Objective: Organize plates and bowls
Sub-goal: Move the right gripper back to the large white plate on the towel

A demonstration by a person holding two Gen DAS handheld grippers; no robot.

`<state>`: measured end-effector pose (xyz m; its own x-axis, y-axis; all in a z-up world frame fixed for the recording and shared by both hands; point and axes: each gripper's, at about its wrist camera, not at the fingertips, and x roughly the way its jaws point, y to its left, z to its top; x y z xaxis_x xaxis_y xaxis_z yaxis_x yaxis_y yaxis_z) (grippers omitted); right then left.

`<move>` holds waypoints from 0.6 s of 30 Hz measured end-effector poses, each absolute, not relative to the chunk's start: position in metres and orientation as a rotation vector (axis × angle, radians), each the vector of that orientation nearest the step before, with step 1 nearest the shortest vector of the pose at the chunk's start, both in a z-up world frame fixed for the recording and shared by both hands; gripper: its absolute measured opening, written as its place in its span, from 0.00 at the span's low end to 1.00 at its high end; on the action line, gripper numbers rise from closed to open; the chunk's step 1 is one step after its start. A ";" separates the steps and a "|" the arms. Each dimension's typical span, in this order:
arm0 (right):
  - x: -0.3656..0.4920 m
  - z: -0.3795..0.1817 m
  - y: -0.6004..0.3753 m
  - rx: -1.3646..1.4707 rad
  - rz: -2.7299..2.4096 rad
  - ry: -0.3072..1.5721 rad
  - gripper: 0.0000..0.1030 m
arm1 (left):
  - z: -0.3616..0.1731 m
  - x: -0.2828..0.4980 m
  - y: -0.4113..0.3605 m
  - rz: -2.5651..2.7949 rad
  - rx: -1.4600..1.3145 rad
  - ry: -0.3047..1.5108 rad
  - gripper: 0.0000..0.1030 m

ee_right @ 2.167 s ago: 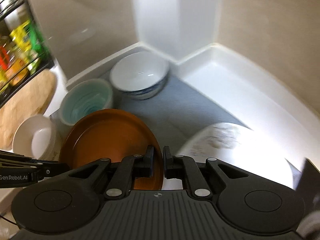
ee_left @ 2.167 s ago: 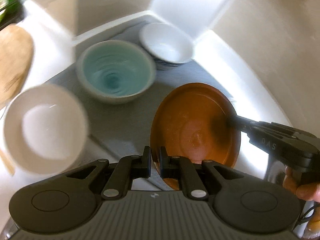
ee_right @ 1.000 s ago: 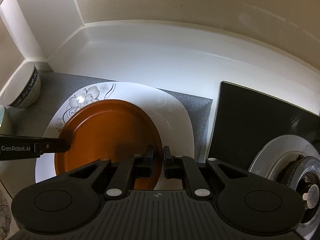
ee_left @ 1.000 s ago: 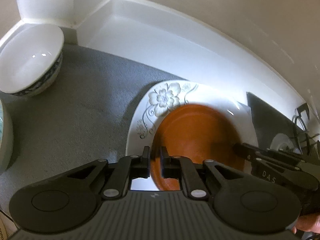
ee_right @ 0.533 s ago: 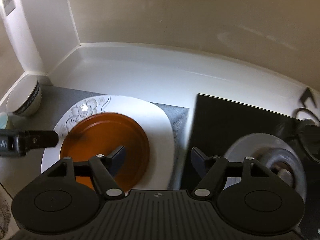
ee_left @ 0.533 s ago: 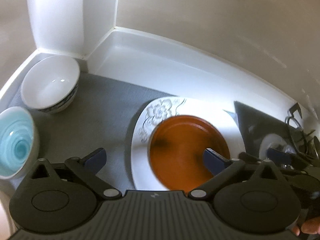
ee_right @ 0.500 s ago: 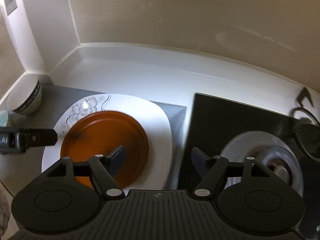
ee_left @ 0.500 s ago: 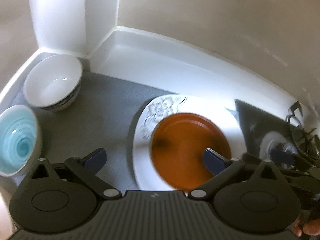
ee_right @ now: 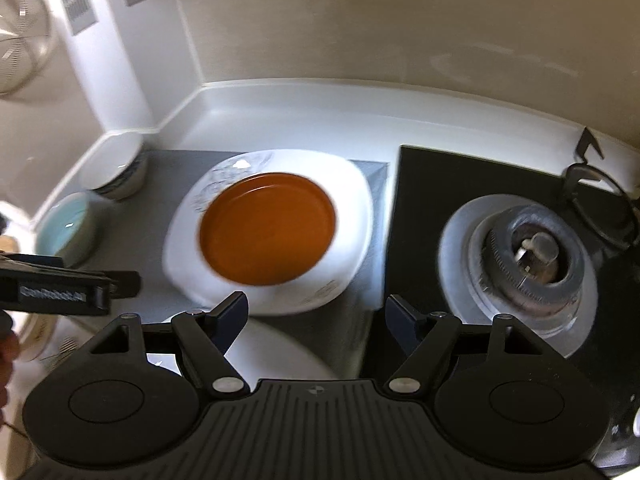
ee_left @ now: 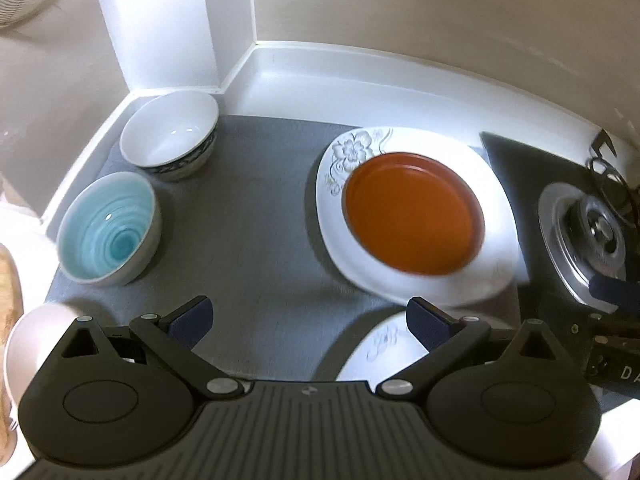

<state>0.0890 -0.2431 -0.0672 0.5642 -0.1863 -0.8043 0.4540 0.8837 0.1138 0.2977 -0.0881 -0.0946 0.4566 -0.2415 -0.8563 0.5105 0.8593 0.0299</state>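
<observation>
An orange plate point(ee_left: 414, 214) point(ee_right: 267, 228) lies on a white floral plate point(ee_left: 496, 208) point(ee_right: 352, 196) on the grey mat point(ee_left: 248, 216). Another white plate point(ee_left: 380, 350) point(ee_right: 272, 354) lies nearer, partly under the grippers. A turquoise bowl point(ee_left: 108, 228) point(ee_right: 66, 226), a white bowl with a blue pattern point(ee_left: 170, 134) point(ee_right: 114, 170) and a plain white bowl point(ee_left: 28, 344) stand at the left. My left gripper point(ee_left: 310, 320) is open and empty, above the mat, short of the plates. My right gripper point(ee_right: 318, 312) is open and empty, raised near the stacked plates' front edge.
A black gas hob point(ee_right: 424, 184) with a burner point(ee_right: 532, 256) point(ee_left: 600, 236) lies right of the mat. White walls and a corner column point(ee_left: 156, 28) close the back. A wooden board point(ee_left: 6, 280) lies at the far left.
Both grippers let go of the orange plate, which now rests on the floral plate. Both have since pulled back and up, still open.
</observation>
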 end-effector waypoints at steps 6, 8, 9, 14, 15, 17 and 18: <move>0.076 -0.059 -0.221 0.320 -0.322 0.869 0.76 | -0.094 0.275 -0.081 -0.472 0.366 0.977 1.00; 0.072 -0.057 -0.215 0.318 -0.315 0.870 0.76 | -0.094 0.269 -0.078 -0.479 0.377 0.982 1.00; 0.071 -0.056 -0.212 0.318 -0.313 0.873 0.76 | -0.094 0.268 -0.077 -0.483 0.380 0.983 1.00; 0.067 -0.054 -0.202 0.304 -0.313 0.882 0.76 | -0.094 0.262 -0.073 -0.499 0.385 0.994 1.00; 0.067 -0.053 -0.200 0.302 -0.311 0.883 0.76 | -0.094 0.261 -0.073 -0.504 0.384 0.997 1.00; 0.067 -0.054 -0.198 0.298 -0.310 0.885 0.76 | -0.094 0.261 -0.071 -0.514 0.378 1.002 1.00; 0.066 -0.054 -0.197 0.295 -0.311 0.886 0.76 | -0.094 0.261 -0.069 -0.520 0.373 1.008 1.00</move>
<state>0.0662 -0.1968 -0.0539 0.5938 -0.1429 -0.7918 0.3836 0.9153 0.1225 0.2610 -0.0693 -0.0942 0.4297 -0.2380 -0.8711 0.5717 0.8184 0.0584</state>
